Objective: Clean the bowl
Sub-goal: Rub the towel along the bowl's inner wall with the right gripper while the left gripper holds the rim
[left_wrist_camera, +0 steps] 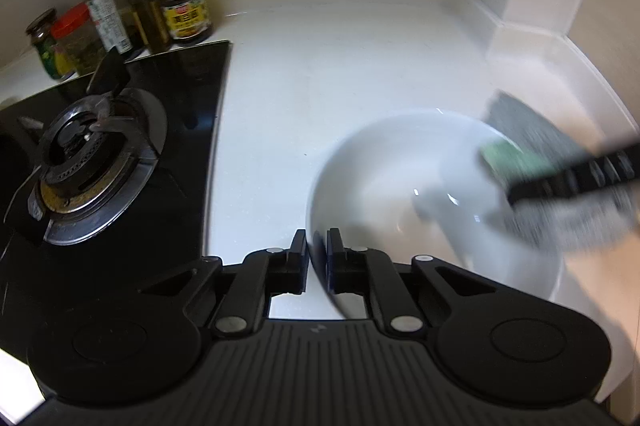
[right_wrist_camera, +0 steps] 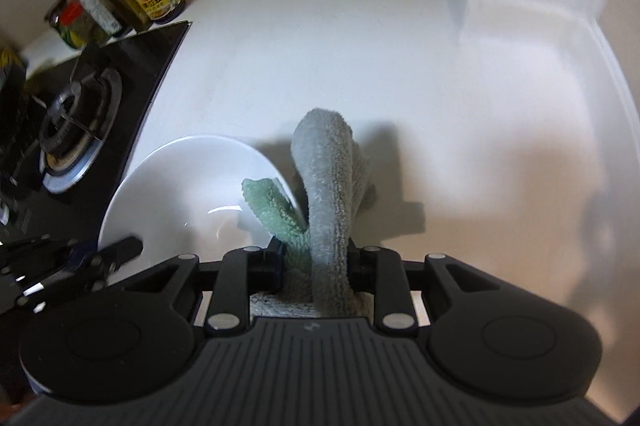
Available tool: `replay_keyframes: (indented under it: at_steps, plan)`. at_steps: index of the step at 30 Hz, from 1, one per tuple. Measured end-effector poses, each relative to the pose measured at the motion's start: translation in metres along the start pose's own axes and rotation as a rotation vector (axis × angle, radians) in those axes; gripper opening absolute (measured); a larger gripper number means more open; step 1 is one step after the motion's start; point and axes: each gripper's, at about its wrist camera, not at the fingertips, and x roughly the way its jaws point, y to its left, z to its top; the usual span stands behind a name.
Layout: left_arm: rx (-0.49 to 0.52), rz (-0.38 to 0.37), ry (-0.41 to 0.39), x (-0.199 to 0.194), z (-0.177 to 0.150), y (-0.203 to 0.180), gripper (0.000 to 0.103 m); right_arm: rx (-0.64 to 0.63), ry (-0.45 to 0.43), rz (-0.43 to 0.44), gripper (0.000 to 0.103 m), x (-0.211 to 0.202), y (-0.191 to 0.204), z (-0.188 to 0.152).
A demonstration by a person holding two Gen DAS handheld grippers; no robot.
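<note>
Bowl (left_wrist_camera: 400, 178) on the white table (left_wrist_camera: 320, 58), rim pinched by left tool (left_wrist_camera: 318, 246); right tool (right_wrist_camera: 316, 258) clamps the cloth (right_wrist_camera: 328, 178) — a hard wipe could tip it free

I'm seeing the white bowl (left_wrist_camera: 400, 170) sitting tilted on the counter right of the stove, glossy, its near rim pinched, a grey-green cloth (right_wrist_camera: 324, 186) draping over its right rim.

White countertop (left_wrist_camera: 360, 38): black gas hob (left_wrist_camera: 120, 154), condiment jars (left_wrist_camera: 186, 8), bowl (left_wrist_camera: 400, 162).
</note>
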Motion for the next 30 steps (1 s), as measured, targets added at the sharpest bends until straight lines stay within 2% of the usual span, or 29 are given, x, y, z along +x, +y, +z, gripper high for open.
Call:
replay_keyframes:
  at_steps: [3, 7, 16, 20, 23, 26, 30]
  plan:
    - [-0.022, 0.006, 0.005, 0.000, 0.001, -0.001, 0.006, 0.038, -0.008, -0.004, 0.023, -0.009, 0.001, -0.020]
    - [-0.036, 0.014, 0.014, -0.001, 0.003, -0.001, 0.006, 0.099, 0.002, 0.041, 0.024, -0.021, -0.006, -0.034]
    - [-0.047, 0.018, 0.016, -0.002, 0.001, -0.002, 0.006, 0.121, -0.032, 0.098, 0.022, -0.039, 0.013, -0.073]
    - [-0.028, 0.009, 0.014, -0.004, -0.003, -0.004, 0.006, 0.232, -0.004, 0.096, 0.023, -0.033, -0.009, -0.056]
    - [-0.031, 0.000, 0.018, -0.004, -0.003, -0.002, 0.006, 0.238, 0.045, 0.056, 0.024, -0.016, -0.015, -0.034]
    - [-0.035, 0.001, 0.020, -0.004, -0.003, -0.001, 0.006, 0.220, 0.074, 0.030, 0.026, 0.001, -0.013, -0.023]
    - [0.005, -0.010, 0.037, -0.006, -0.004, -0.001, 0.011, 0.048, 0.029, -0.014, 0.022, 0.004, 0.002, -0.020]
